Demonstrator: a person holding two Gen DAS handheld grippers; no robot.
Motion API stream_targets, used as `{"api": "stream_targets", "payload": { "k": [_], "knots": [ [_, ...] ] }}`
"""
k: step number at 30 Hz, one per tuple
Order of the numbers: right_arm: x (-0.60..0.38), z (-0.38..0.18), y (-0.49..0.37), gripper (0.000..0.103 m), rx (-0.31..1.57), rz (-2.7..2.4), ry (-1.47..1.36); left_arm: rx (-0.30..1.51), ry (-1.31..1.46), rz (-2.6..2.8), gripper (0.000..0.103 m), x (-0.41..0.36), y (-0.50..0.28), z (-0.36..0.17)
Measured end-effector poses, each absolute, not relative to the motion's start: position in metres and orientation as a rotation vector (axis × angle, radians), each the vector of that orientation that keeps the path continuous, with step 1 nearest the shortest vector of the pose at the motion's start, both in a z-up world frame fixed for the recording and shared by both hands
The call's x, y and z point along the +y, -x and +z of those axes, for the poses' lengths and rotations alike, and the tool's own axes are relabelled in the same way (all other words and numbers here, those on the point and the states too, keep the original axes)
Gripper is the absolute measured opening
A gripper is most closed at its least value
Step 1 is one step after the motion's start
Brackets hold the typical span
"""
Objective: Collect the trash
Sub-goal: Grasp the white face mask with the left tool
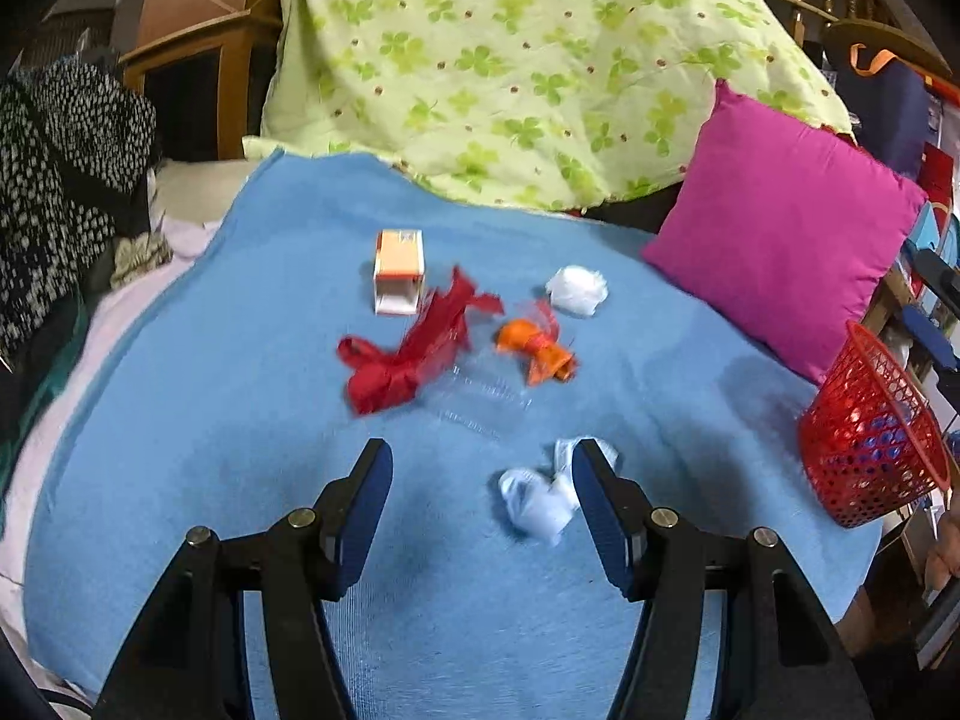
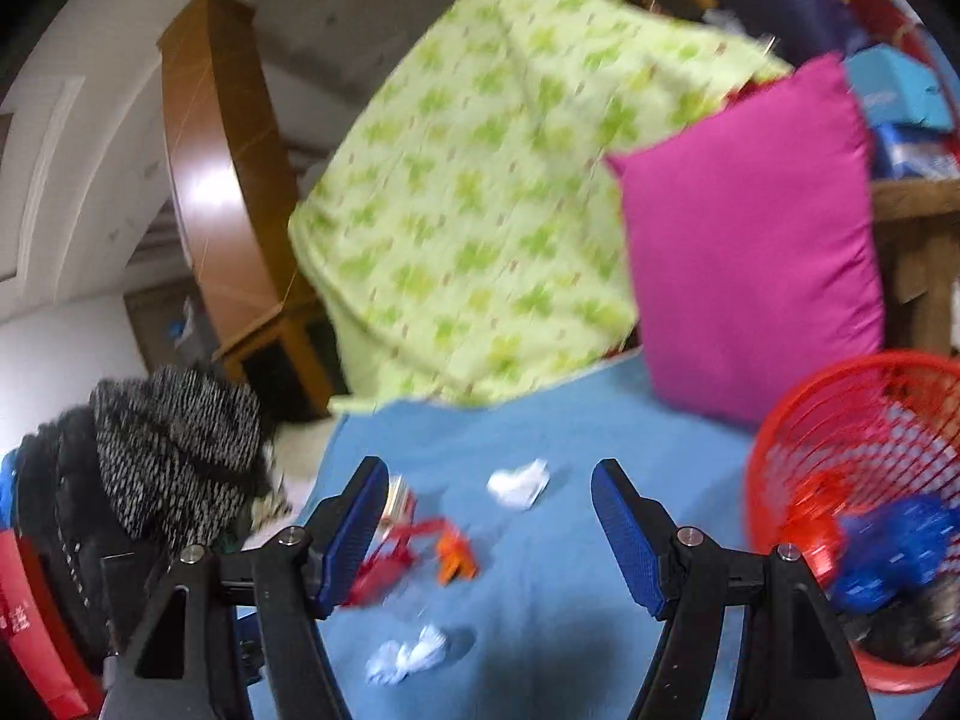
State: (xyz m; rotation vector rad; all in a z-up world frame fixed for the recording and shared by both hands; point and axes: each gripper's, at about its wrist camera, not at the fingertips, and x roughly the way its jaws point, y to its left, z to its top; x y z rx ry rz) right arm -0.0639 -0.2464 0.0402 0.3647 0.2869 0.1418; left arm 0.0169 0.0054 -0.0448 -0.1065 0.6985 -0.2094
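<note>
Currently, landmark: red basket (image 1: 873, 438), tipped at the right edge of the blue blanket (image 1: 240, 420); all places below run from it.
Left gripper (image 1: 482, 459): jaws apart, nothing between the pads, pointing down at the blanket.
Right gripper (image 2: 489, 483): jaws apart and empty; sits just left of the basket (image 2: 864, 480), closer to it than the left one.
Target (judged): white crumpled paper (image 1: 540, 495), the scrap nearest the left jaws, well left of the basket. It touches or slips just behind the inner face of the right-hand finger, off centre in the gap; its long axis runs on a slant from upper right to lower left.
Key relation: the gap must shift a little toward the basket side to centre the paper before closing.
Other trash: clear plastic wrapper (image 1: 480, 402) just beyond the paper; red ribbon (image 1: 414, 348), orange wrapper (image 1: 537, 351), second white paper ball (image 1: 576, 290) and small carton (image 1: 398, 270) farther left and back.
In basket: blue and red scraps already, seen from the right wrist.
Obstacles: none between jaws and paper; pink cushion (image 1: 780, 240) stands behind the basket.
</note>
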Motion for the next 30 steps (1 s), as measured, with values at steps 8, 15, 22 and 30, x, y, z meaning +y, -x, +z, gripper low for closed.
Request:
{"api": "stream_targets", "payload": {
  "k": [8,15,22,30],
  "knots": [
    [-0.226,0.012,0.027,0.074,0.434,0.169,-0.382,0.752,0.163,-0.262,0.063,0.008,-0.028,-0.064],
    [-0.211,0.000,0.002,0.074,0.485,0.190,-0.367,0.801,0.135,-0.319,0.063,-0.015,-0.033,-0.074],
    [-0.221,-0.022,-0.050,0.074,0.569,0.202,-0.405,0.804,0.092,-0.330,0.063,-0.028,-0.041,-0.080],
    [-0.215,-0.053,-0.105,0.074,0.734,0.376,-0.564,0.836,0.028,-0.377,0.062,-0.050,-0.049,-0.098]
  ]
}}
